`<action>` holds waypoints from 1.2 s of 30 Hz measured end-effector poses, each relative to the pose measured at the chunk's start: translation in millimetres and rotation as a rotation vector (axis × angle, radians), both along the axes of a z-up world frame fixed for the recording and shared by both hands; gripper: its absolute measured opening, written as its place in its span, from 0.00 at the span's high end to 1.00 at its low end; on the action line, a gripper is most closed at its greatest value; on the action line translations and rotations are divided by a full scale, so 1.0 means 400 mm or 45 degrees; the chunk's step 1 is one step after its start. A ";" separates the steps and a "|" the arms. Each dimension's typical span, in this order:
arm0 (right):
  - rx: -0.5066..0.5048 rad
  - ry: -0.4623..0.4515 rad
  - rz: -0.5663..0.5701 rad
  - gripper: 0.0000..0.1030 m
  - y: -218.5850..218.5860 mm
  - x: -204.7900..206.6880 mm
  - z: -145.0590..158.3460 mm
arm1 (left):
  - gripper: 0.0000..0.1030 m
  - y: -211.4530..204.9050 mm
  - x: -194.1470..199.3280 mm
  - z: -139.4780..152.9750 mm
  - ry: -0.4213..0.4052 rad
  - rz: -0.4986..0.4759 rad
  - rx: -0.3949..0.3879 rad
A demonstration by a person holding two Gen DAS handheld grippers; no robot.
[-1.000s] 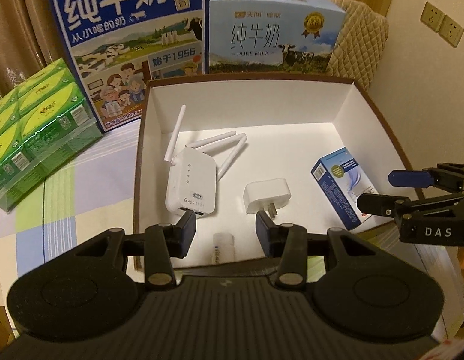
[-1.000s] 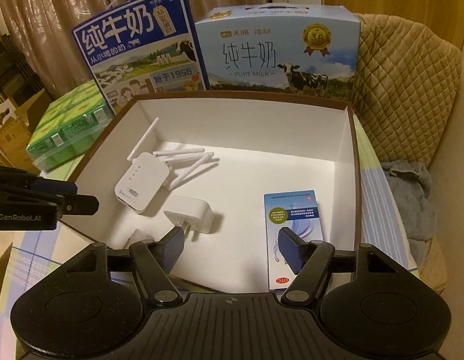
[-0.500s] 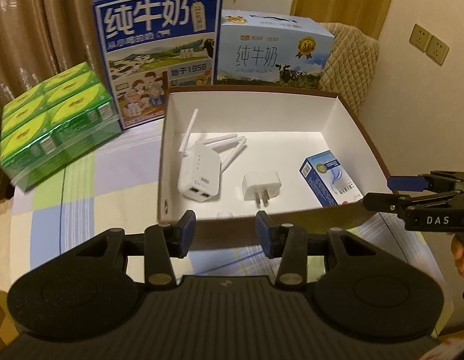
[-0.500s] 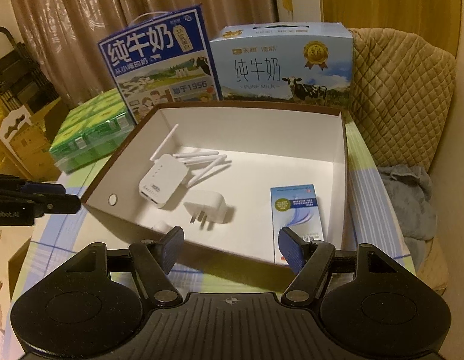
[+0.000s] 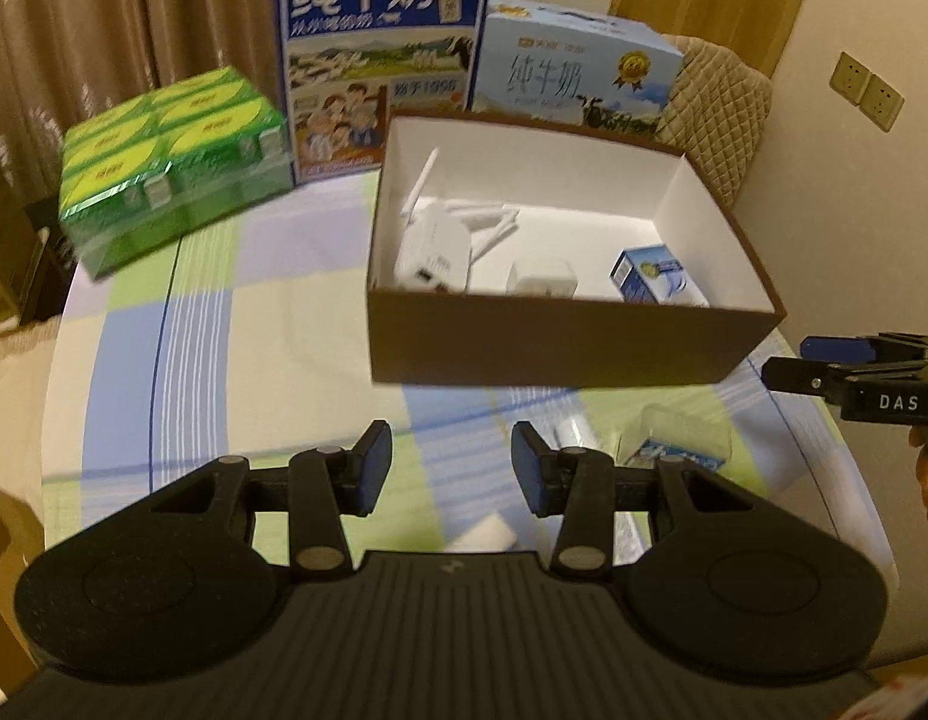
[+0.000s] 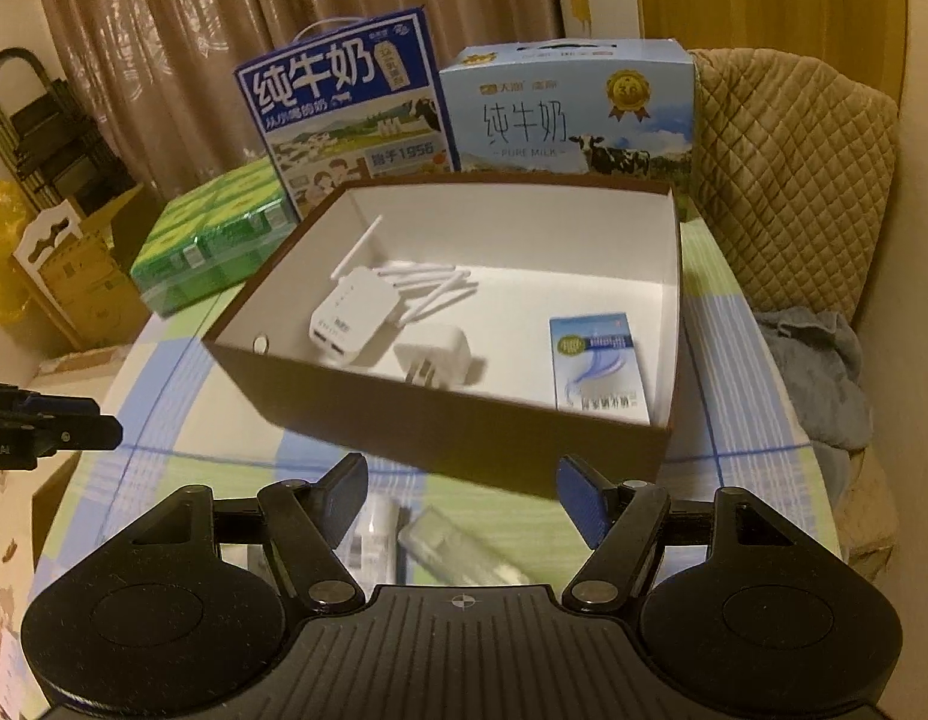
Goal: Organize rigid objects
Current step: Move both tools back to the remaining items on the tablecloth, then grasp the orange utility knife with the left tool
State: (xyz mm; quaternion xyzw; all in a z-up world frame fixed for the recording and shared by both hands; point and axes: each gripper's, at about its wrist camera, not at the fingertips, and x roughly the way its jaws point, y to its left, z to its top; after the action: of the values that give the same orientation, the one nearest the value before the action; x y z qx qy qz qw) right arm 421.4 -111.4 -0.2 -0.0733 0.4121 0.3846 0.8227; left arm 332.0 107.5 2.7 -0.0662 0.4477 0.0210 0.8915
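Three things lie in the box point(image 6: 464, 420): a router point(image 6: 344, 324) at left, a plug point(image 6: 434, 354) mid, a blue carton point(image 6: 601, 366) at right. Beyond it we see two milk cases point(image 6: 350, 114) and a green pack point(image 6: 212, 240) far left. A clear case point(image 5: 679, 444) and a white block point(image 5: 487, 534) lie on the cloth point(image 5: 224, 390) near us, partly hidden behind our fingers. Since a second ago we have both pulled back from over the box, whose near wall now hides some contents. Our left gripper point(image 5: 452, 468) stands partly apart, our right gripper point(image 6: 464, 498) wider; both are empty.
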 end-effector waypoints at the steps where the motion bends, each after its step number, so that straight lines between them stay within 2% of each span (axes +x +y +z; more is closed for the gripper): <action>1: -0.007 -0.002 0.003 0.35 -0.003 -0.011 -0.004 | 0.62 0.004 -0.010 -0.005 0.007 0.011 -0.005; 9: -0.054 0.005 0.051 0.35 -0.015 -0.093 -0.046 | 0.62 0.005 -0.090 -0.035 0.040 0.065 -0.021; 16: -0.076 0.055 0.066 0.35 -0.023 -0.135 -0.084 | 0.62 -0.015 -0.140 -0.080 0.101 0.080 -0.052; 28: -0.127 0.141 0.132 0.35 -0.019 -0.204 -0.140 | 0.62 -0.054 -0.175 -0.144 0.184 0.048 -0.038; 36: -0.162 0.155 0.137 0.35 -0.023 -0.215 -0.164 | 0.62 -0.078 -0.185 -0.202 0.246 0.009 -0.023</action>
State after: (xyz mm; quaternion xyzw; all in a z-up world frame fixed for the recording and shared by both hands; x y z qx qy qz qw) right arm 335.3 -120.4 -65.9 -0.1239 0.4804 0.4050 0.7680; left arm 257.8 76.4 -78.1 -0.0734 0.5316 0.0266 0.8434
